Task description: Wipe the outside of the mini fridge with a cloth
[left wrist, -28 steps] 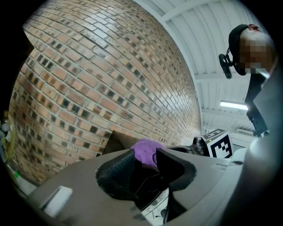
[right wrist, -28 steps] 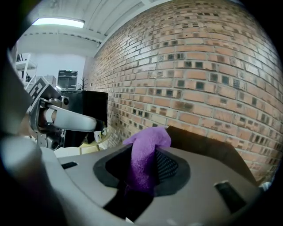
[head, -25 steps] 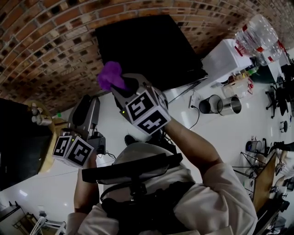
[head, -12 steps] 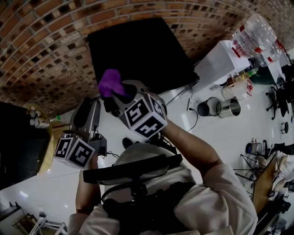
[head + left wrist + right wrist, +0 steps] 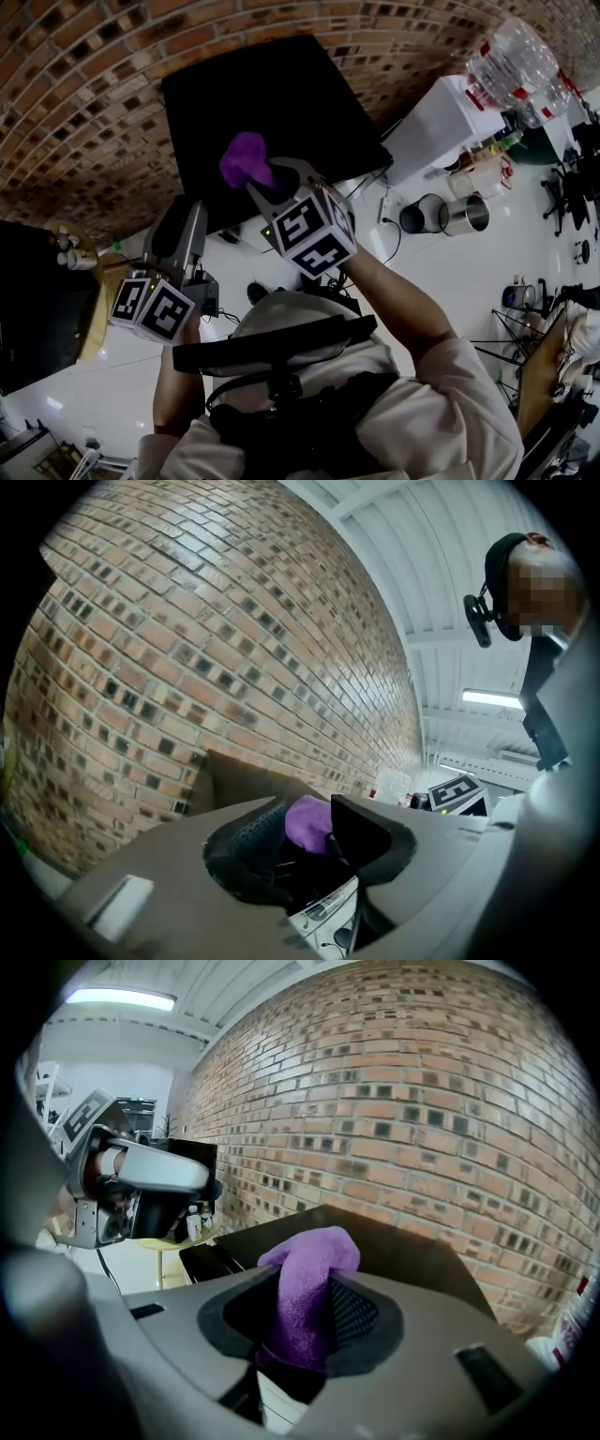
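Just below and ahead of the right gripper [image 5: 260,178] pinching a fuzzy purple cloth [image 5: 246,157] sits the boxy black mini fridge [image 5: 281,98], seemingly untouched; spread left gripper [image 5: 181,214] is farther back.

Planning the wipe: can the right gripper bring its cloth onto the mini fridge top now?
Probably yes. The right gripper, shut on the purple cloth, is near the mini fridge, and nothing shows between them.
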{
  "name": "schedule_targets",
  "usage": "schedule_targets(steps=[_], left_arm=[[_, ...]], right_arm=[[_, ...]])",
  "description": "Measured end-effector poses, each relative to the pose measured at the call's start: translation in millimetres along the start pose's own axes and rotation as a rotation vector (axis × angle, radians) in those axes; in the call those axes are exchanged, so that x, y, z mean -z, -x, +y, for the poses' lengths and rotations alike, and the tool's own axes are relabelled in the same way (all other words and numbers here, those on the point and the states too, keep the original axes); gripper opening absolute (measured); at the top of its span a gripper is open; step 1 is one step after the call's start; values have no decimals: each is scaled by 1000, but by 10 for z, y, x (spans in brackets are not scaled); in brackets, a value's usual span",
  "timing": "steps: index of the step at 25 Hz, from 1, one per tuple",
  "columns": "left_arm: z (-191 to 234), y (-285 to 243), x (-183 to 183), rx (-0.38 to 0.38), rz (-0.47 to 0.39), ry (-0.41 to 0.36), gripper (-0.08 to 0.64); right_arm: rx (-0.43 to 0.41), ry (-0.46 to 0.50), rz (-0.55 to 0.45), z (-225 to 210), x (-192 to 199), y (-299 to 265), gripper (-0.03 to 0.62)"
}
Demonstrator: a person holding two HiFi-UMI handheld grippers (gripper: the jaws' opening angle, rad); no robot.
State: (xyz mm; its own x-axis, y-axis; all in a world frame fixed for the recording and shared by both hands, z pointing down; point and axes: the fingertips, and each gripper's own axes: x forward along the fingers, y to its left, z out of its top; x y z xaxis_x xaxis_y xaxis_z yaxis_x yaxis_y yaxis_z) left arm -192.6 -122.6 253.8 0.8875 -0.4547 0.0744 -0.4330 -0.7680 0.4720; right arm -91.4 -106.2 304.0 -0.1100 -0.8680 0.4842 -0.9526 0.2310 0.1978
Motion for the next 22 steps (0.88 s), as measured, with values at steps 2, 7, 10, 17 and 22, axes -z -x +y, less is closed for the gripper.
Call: schedule_targets(steps=[2, 7, 10, 17, 22], left_arm=[[-43, -41, 10, 8, 3, -3, 156], [-144, -127, 38, 26, 15, -9, 156], [-197, -180, 58, 36, 25, -12, 156], [-320, -284, 107, 53, 43, -26, 156], [-411, -362, 115, 65, 54, -37, 156]], right_arm=[[19, -7, 2, -87, 46, 44, 149], [65, -23, 3, -287, 151, 167, 149], [90, -34, 3, -406, 212, 235, 149], [151, -38, 9, -690, 372, 403, 150], [190, -53, 19, -919, 500, 533, 150]])
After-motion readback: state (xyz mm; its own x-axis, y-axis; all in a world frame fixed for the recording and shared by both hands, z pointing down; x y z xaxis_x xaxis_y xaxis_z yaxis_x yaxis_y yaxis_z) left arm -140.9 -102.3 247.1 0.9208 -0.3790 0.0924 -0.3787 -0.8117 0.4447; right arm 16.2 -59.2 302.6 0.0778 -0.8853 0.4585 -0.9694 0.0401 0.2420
